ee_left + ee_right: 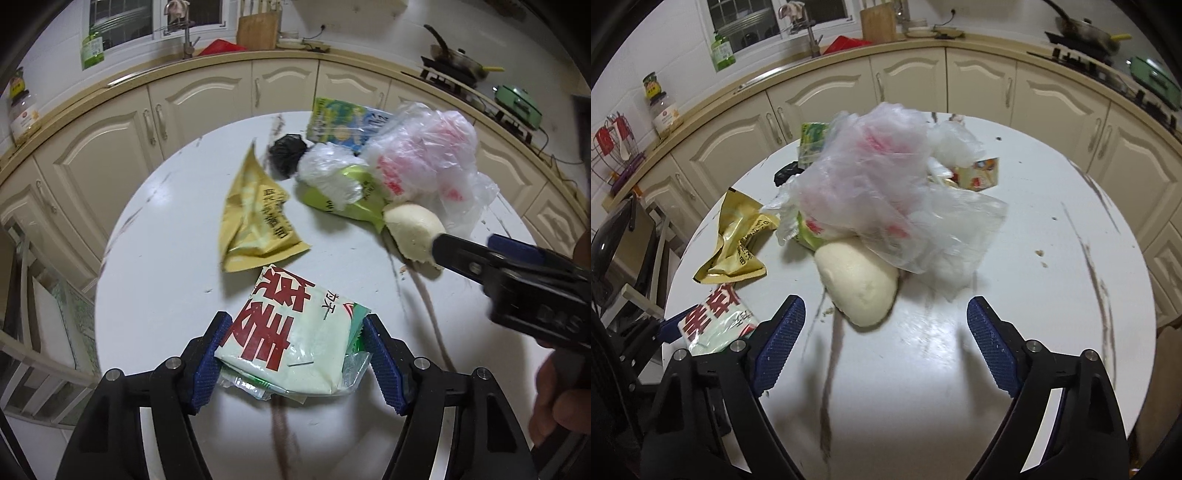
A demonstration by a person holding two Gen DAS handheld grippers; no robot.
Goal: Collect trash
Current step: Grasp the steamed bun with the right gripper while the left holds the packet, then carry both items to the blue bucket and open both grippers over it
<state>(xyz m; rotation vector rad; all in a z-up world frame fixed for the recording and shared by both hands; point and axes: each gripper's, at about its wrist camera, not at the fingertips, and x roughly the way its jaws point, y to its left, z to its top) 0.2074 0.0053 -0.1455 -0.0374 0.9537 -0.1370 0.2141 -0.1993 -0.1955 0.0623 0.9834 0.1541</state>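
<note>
The pale green packet with red characters (291,332) lies at six o'clock on the round white table (166,280), flat and crinkled, between the left gripper (295,354) pads; the left pad touches its edge, while contact at the right pad is unclear. At one o'clock a clear plastic bag (886,184) holds red-printed wrappers. Under it sits a white steamed bun (860,284), just ahead of the right gripper (886,325), whose fingers stand wide and empty. A yellow wrapper (255,218) lies at eleven o'clock.
</note>
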